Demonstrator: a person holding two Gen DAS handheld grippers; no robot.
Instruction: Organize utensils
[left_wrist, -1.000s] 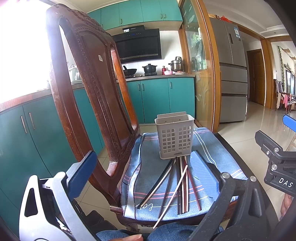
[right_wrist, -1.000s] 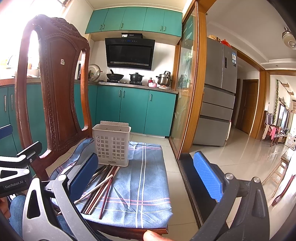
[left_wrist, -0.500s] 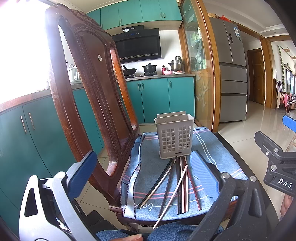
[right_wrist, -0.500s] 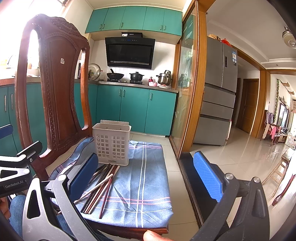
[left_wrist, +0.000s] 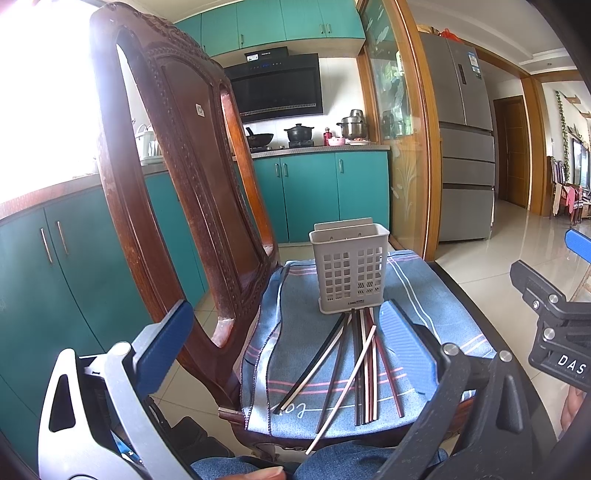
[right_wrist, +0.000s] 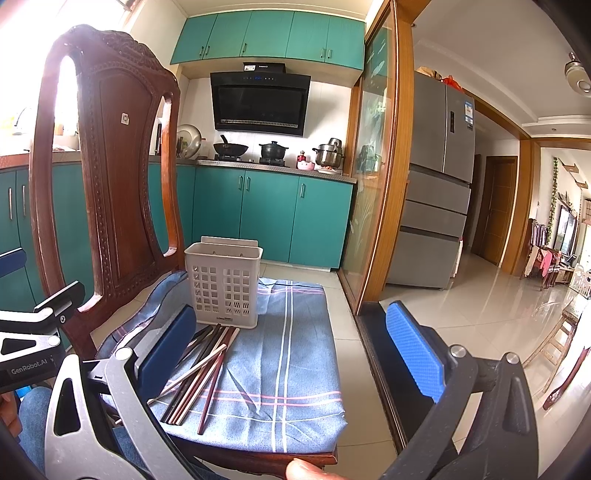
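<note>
Several chopsticks (left_wrist: 354, 365) lie fanned out on a blue striped cloth (left_wrist: 436, 317) on a wooden chair seat, tips toward a white slotted utensil basket (left_wrist: 349, 271) that stands upright behind them. My left gripper (left_wrist: 284, 343) is open and empty, held in front of the chair above my knees. My right gripper (right_wrist: 291, 347) is open and empty, to the right of the chopsticks (right_wrist: 201, 369) and the basket (right_wrist: 223, 280). Each gripper's body shows at the edge of the other's view.
The carved wooden chair back (left_wrist: 177, 177) rises on the left of the seat. Teal kitchen cabinets (right_wrist: 269, 218) and a stove stand behind. A wooden glass door frame (right_wrist: 380, 177) and a grey fridge (right_wrist: 439, 184) are at right, with tiled floor (right_wrist: 480, 314) beyond.
</note>
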